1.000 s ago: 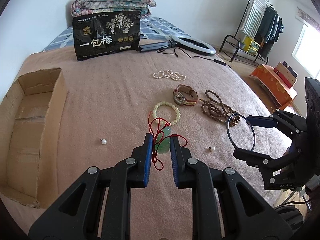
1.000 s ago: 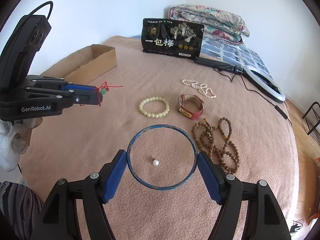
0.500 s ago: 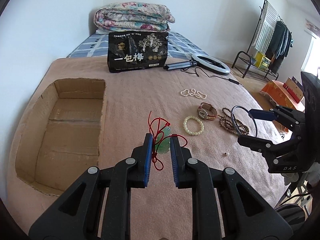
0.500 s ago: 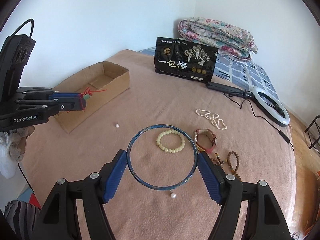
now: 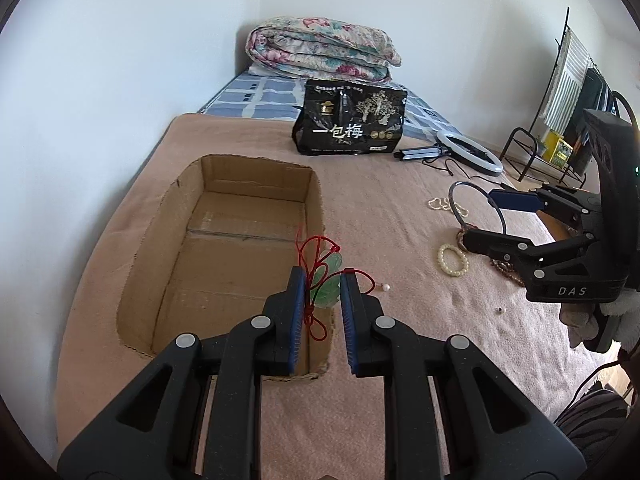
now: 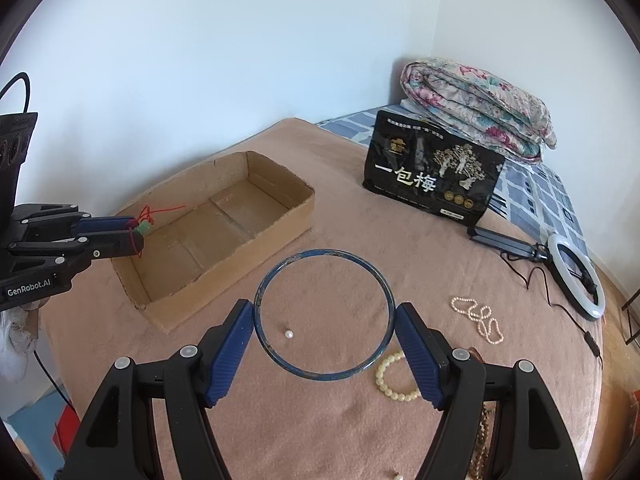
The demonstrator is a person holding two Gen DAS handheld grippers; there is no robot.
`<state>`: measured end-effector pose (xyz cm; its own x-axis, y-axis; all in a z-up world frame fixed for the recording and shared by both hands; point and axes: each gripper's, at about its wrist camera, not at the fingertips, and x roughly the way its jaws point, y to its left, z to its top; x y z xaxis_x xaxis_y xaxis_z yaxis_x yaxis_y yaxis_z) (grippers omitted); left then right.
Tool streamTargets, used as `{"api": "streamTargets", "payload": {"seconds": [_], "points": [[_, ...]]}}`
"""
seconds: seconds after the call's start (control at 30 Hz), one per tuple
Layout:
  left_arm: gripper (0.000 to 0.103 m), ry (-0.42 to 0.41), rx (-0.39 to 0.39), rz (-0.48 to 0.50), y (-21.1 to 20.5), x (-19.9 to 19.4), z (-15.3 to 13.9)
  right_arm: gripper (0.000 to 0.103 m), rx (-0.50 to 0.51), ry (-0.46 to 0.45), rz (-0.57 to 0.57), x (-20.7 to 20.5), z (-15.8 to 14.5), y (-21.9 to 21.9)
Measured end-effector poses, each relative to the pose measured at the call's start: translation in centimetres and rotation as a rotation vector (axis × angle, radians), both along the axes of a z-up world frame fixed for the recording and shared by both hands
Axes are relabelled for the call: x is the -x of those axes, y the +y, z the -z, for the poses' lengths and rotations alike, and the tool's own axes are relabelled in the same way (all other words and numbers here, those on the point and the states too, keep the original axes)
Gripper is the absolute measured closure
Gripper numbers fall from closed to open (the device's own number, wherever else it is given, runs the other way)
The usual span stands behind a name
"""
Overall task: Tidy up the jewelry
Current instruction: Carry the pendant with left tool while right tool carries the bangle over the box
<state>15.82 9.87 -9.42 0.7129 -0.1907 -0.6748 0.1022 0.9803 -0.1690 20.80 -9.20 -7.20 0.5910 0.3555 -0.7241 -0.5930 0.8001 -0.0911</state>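
The left gripper (image 5: 322,280), at lower centre of the left wrist view, is clamped narrowly on a green jade-like pendant on a red knotted cord (image 5: 329,278). The pendant hangs at the near right corner of the open, shallow brown cardboard box (image 5: 316,200), a position that suits a drop into the box. The box appears empty, though its near floor is partly hidden.

The right gripper (image 6: 325,338), at lower centre of the right wrist view, has its jaws spread wide and braced against the outside of a thin dark-blue metal bangle (image 6: 324,316). The bangle is gripped across its full width, so it stays flat and clear of the tan blanket (image 6: 320,420).

Count of jewelry visible:
- Held: one pendant, one bangle.
- On the blanket: one cream bead bracelet (image 6: 394,378), one white pearl strand (image 6: 478,318), two loose pearls (image 6: 289,334), one brown wooden bead string (image 6: 480,452) at the lower right edge.
- One watch-like item may lie behind the right gripper; the view is too blocked to confirm.
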Motion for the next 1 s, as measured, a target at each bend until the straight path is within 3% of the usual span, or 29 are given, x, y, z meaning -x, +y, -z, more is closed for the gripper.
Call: {"api": "streamTargets", "payload": {"seconds": [0.53, 1.0], "points": [[0.087, 0.037, -0.018, -0.093, 5.5, 0.8, 2.0, 0.029, -0.028, 0.047, -0.098, -2.2, 2.0, 9.8], [0.087, 0.069, 0.005, -0.120, 7.3, -0.2, 3.2, 0.028, -0.045, 0.099, -0.085, -4.7, 4.3, 12.8]]}}
